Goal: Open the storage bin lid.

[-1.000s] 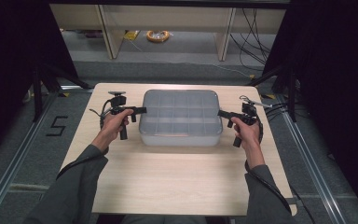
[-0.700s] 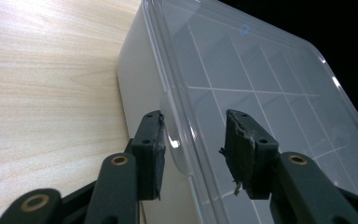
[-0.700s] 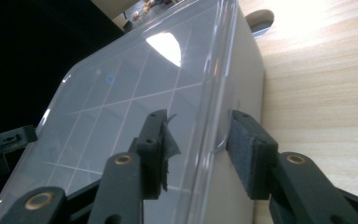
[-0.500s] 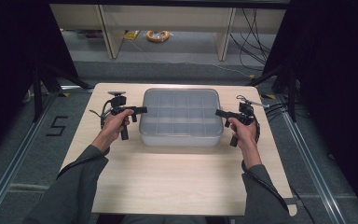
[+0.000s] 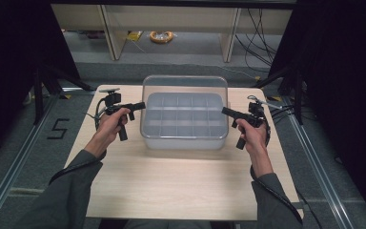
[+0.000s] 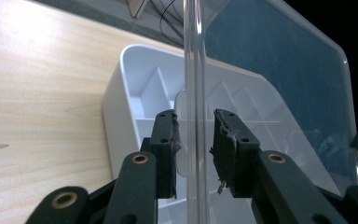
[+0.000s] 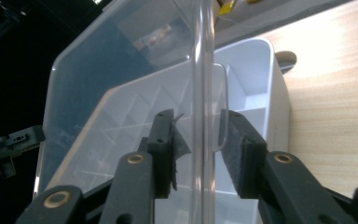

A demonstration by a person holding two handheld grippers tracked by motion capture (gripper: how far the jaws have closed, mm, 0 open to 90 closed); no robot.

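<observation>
A clear plastic lid (image 5: 186,84) hangs just above a white box (image 5: 183,141) split into several compartments, mid-table. My left gripper (image 5: 140,105) holds the lid's left edge and my right gripper (image 5: 225,111) its right edge. In the left gripper view the jaws (image 6: 193,135) have just been closing, and the lid's rim (image 6: 193,56) and side tab sit between the pads. The right gripper view has its jaws (image 7: 198,135) closing the same way on the lid's other rim (image 7: 200,56). The open box (image 6: 121,93) (image 7: 272,70) lies below and beyond the lid.
The box stands on a light wooden table (image 5: 171,186) with bare wood in front and at both sides. Behind the table are shelf legs, loose cables and an orange coil (image 5: 162,36) on the floor. A "5" mark (image 5: 59,129) is on the floor at left.
The lid lay flat on the box before; now it is lifted off it. Both hands have risen with the lid's side edges between their jaws.
</observation>
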